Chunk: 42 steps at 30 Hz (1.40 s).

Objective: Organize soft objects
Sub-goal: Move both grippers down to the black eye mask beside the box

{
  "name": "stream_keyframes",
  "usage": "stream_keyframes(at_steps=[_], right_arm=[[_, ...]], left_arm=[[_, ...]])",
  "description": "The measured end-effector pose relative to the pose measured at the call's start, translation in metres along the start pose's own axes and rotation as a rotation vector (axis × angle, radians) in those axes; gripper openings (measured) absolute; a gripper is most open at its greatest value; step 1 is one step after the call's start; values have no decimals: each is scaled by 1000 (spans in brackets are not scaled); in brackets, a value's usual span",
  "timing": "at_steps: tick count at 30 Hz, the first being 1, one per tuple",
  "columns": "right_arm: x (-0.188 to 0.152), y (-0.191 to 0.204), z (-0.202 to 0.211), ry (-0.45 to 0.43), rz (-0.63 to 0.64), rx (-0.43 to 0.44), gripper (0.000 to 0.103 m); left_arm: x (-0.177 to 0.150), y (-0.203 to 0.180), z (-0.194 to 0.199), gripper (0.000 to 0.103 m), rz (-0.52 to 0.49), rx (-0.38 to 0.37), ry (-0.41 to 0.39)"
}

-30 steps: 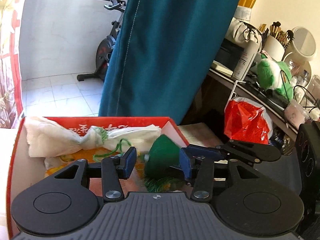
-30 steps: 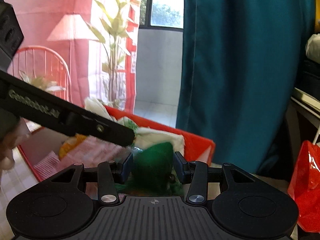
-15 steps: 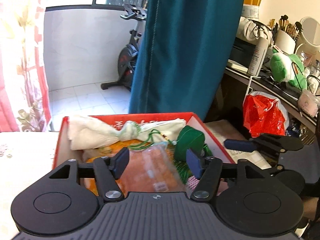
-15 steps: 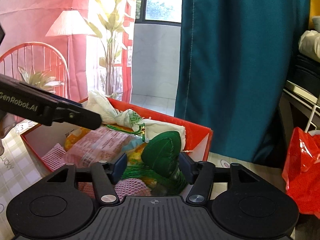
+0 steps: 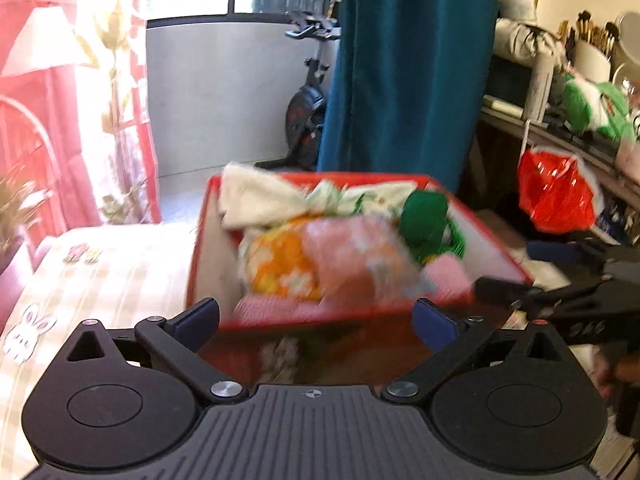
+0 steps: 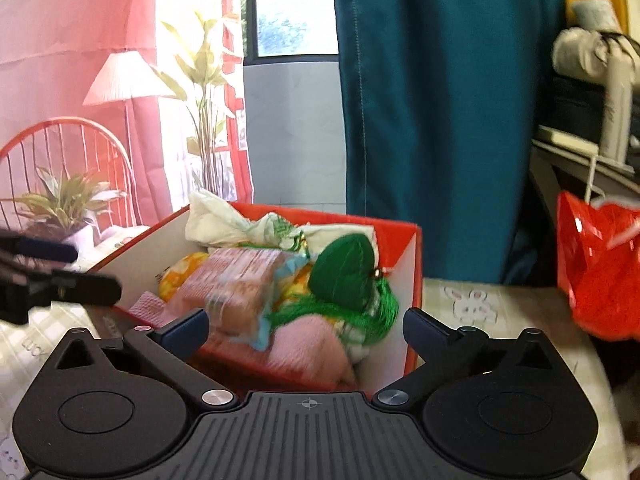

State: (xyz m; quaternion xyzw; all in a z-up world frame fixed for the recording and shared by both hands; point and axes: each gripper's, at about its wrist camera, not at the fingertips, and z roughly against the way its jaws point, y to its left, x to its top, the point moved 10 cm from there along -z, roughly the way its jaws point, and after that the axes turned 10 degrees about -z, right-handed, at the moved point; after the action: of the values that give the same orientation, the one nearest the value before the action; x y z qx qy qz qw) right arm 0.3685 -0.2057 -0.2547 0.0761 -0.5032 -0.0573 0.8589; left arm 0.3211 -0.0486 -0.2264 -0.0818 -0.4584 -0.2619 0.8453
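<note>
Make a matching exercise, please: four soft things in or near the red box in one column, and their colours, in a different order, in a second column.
Things:
1. heart-shaped plush
2. flowered cushion
3. knitted cloth
4. plastic bag hanging near the shelf

Colours:
A. pink
B. red
C. green
D. orange with white flowers

Pairs: 1-C, 2-D, 3-A, 4-B

Red box [image 6: 414, 276] on table, open top, packed w/ soft stuff: green plush [image 6: 346, 276] at right, wrapped pink pack [image 6: 240, 280] mid, orange floral cloth [image 5: 286, 264] left, cream cloth [image 6: 216, 220] far side.
</note>
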Motion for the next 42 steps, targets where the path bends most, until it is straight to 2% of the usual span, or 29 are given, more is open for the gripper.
stream_keyframes(at_steps=[5,9,16,20,24,29,34,39,42], right_arm=[[-29,-13,9,-10,-48,-30,103],[-59,-24,5,37,-69,-54,103],[-106,-33,-13,138,-54,-85,102],[-123,-32,-18,169,-44,-78,102],[-136,-32,-21,180,-41,-65,92],[-142,-32,-21,177,-32,-56,84],[-142,-31,-22,177,-22,-54,86],[-144,-29,-24,190,-11,-32,95],[-144,-29,-27,195,1,-33,97]], left_arm=[[-34,7,-3,103,49,19,46],[-61,2,-16,103,66,19,106],[-99,-3,-31,102,172,-13,186],[-114,-8,-34,94,175,-10,203],[-122,-21,-37,78,115,-23,217],[-124,-29,-40,69,99,-25,204],[-123,-32,-39,68,85,-11,191],[-125,-34,-39,68,78,-7,192],[-125,-35,-39,68,70,-4,187]])
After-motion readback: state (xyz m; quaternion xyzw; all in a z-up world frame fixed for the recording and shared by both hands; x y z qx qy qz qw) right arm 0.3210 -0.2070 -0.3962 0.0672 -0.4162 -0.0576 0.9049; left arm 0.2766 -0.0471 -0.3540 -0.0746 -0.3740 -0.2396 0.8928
